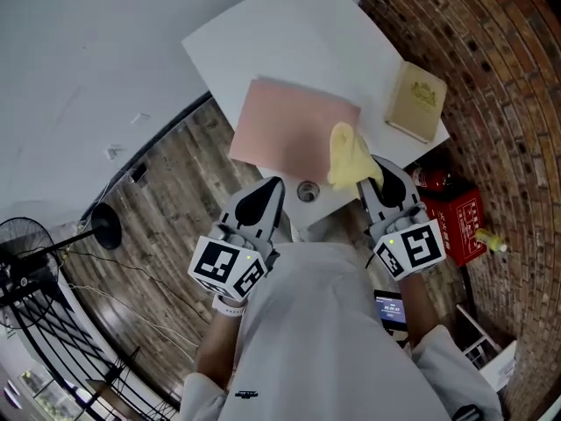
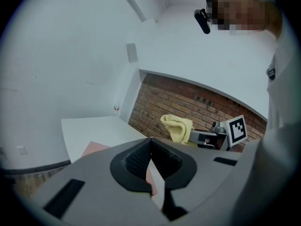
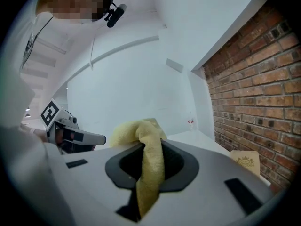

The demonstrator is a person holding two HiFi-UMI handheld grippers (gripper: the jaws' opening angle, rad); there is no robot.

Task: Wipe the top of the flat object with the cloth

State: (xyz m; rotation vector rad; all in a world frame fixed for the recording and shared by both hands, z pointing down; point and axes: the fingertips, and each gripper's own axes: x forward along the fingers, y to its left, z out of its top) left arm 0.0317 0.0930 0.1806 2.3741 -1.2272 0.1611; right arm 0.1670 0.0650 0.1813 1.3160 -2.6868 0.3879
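Nearest, a white shirt (image 1: 333,340) and two forearms, one gripper to each hand. Just right of the right forearm, lower down, a small lit screen (image 1: 391,308).

On the left, the left gripper (image 1: 268,189), poised by the near edge of the table (image 1: 289,42) and pointed toward the far side. Jaws pressed together at the tips in the left gripper view, nothing caught between them.

On the right, level with it and well apart from it, the right gripper (image 1: 379,178). Jaws clamped on the yellow cloth (image 1: 351,156): one fold running down between them in the right gripper view, the rest bunched in a lump beyond the tips. Cloth placed over the near right corner of the mat (image 1: 294,130). Touching the mat or held just above it: cannot tell.

Between the two grippers, right at the near table edge, a small round metal disc (image 1: 307,191), just short of the mat.

Then the mat itself: pink, flat on the white table, its top otherwise bare.

To the right of the mat and apart from it, a tan book (image 1: 418,99), lying by the right table edge.

Down on the floor (image 1: 175,174), wood planks on the left, with a black fan (image 1: 26,261) at the near left. On the right, a red box (image 1: 451,217) near the right gripper.

Farthest right, a brick wall (image 1: 500,77).
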